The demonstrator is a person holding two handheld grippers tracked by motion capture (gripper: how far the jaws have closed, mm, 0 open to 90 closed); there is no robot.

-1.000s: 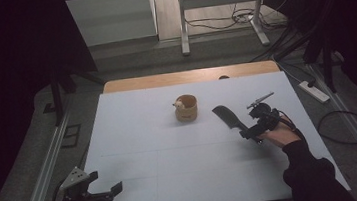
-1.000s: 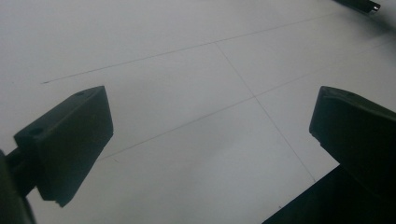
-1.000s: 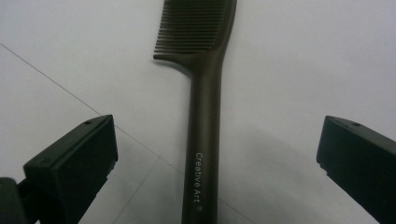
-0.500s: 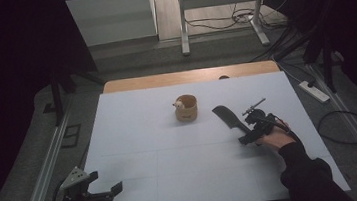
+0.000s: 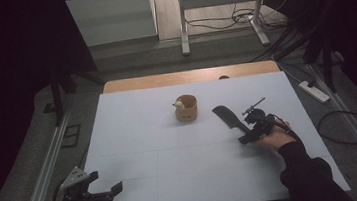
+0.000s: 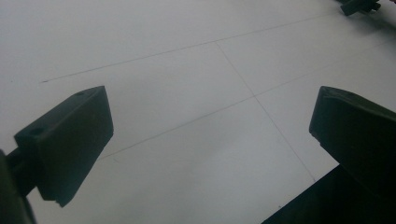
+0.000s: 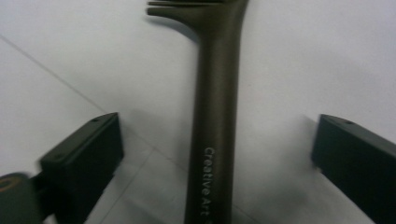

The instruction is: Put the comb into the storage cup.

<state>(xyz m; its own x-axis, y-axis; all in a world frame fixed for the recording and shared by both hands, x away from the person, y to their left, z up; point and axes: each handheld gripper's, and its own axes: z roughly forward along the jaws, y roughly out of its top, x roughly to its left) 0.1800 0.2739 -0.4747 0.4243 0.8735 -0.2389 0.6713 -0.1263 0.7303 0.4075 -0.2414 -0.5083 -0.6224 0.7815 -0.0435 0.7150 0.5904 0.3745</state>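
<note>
A dark comb-like tool (image 5: pixel 226 115) with a long handle (image 7: pixel 215 84) lies on the white table (image 5: pixel 172 151), right of centre. My right gripper (image 5: pixel 245 136) sits at its handle end. In the right gripper view the handle runs up between the jaws of that gripper (image 7: pixel 218 122); they have just been closing, but a gap remains on both sides. A small wooden cup (image 5: pixel 186 108) with a pale figure on its rim stands near the middle. My left gripper (image 5: pixel 105 182) rests open near the front left edge, over bare table between its jaws (image 6: pixel 212 98).
A wooden strip (image 5: pixel 189 75) borders the table's far edge. A white power strip (image 5: pixel 314 91) and cables lie on the floor to the right. Metal rails run along both sides, and a white frame stands behind the table.
My right hand has edged slightly left toward the tool's handle. The left gripper, the cup and the tool have stayed where they were.
</note>
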